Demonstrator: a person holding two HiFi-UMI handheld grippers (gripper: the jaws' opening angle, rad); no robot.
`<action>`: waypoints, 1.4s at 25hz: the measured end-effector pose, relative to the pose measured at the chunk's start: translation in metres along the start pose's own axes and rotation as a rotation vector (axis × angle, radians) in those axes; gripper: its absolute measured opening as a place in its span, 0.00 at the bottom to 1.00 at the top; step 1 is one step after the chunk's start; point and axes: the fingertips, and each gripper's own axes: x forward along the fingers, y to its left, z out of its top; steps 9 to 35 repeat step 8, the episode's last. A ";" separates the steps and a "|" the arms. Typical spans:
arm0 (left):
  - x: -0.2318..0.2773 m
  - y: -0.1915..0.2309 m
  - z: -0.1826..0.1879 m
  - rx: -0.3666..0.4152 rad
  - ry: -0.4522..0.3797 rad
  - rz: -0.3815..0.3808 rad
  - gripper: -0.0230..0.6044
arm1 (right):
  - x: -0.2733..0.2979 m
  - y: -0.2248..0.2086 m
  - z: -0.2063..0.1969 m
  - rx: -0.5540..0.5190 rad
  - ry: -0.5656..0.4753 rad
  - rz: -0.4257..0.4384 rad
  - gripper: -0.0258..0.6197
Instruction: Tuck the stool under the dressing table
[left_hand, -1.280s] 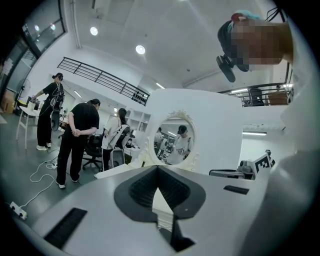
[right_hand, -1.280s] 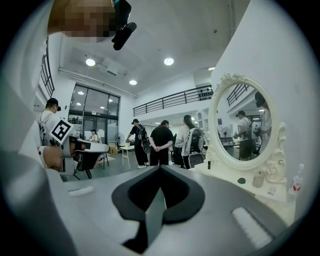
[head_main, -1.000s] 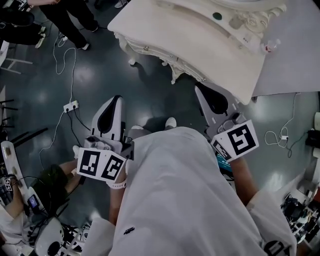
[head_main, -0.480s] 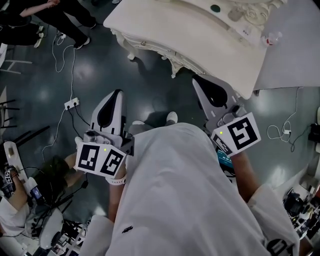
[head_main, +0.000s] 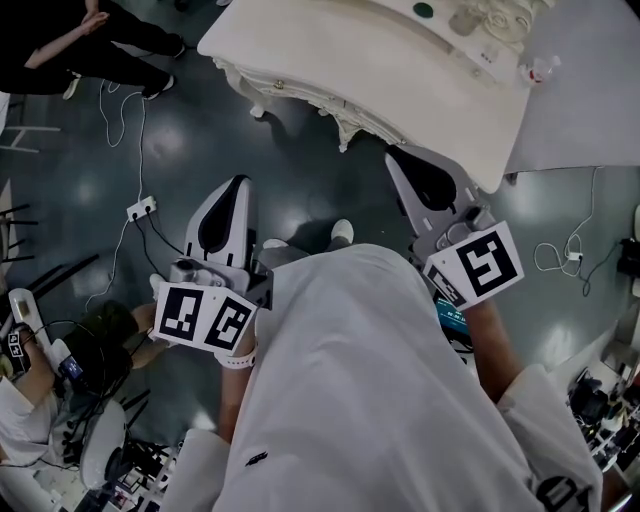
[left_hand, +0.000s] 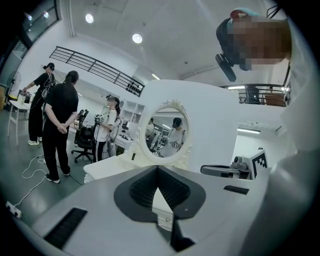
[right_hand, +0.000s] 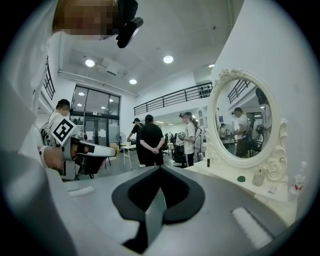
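The white carved dressing table (head_main: 400, 70) stands ahead of me, with its oval mirror (left_hand: 165, 131) upright on top. My left gripper (head_main: 238, 184) hangs over the dark floor a short way from the table's front edge, shut and holding nothing. My right gripper (head_main: 393, 160) reaches just under the table's front right edge, its jaws also shut with nothing between them. In the left gripper view (left_hand: 158, 168) and the right gripper view (right_hand: 160, 168) the pads meet at their tips. No stool shows in any view; my white shirt hides the floor below me.
A power strip (head_main: 141, 210) and loose cables lie on the floor at the left. People in black stand at the far left (head_main: 95, 35), and a seated person (head_main: 95, 350) is at the lower left. A small bottle (head_main: 541, 68) stands on the table.
My left gripper has edged forward toward the table. The right gripper has kept its place. Both have stayed shut.
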 end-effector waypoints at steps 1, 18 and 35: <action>0.001 0.000 0.000 -0.001 0.001 0.000 0.05 | 0.000 -0.001 0.000 0.000 0.002 0.000 0.05; 0.006 0.001 -0.004 -0.005 0.018 0.001 0.05 | 0.000 -0.007 -0.003 0.010 0.011 -0.008 0.05; 0.006 0.001 -0.004 -0.005 0.018 0.001 0.05 | 0.000 -0.007 -0.003 0.010 0.011 -0.008 0.05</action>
